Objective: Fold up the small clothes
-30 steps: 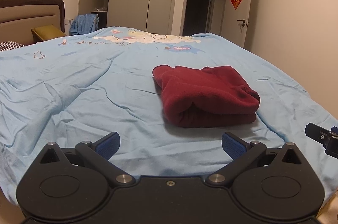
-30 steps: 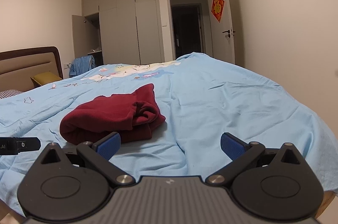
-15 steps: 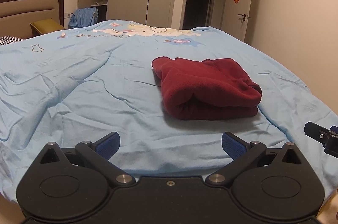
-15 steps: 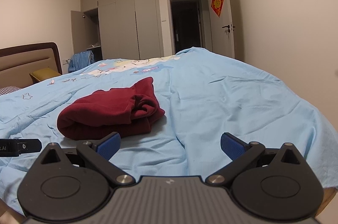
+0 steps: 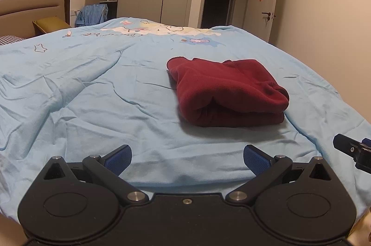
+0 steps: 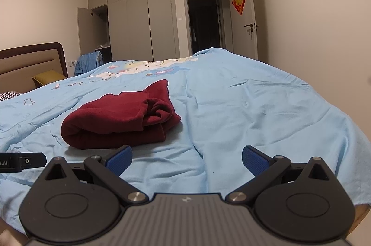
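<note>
Folded dark-red fleece garment (image 5: 228,93) on light-blue bedsheet (image 5: 92,95); both tongs (image 5: 187,156) (image 6: 187,157) spread, empty. Risk: springy roll unfolding unpressed.

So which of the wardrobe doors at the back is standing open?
The leftmost wardrobe door, nearest the headboard, swung out to show a dark compartment. The other wardrobe panels to its right sit flush and shut.
</note>
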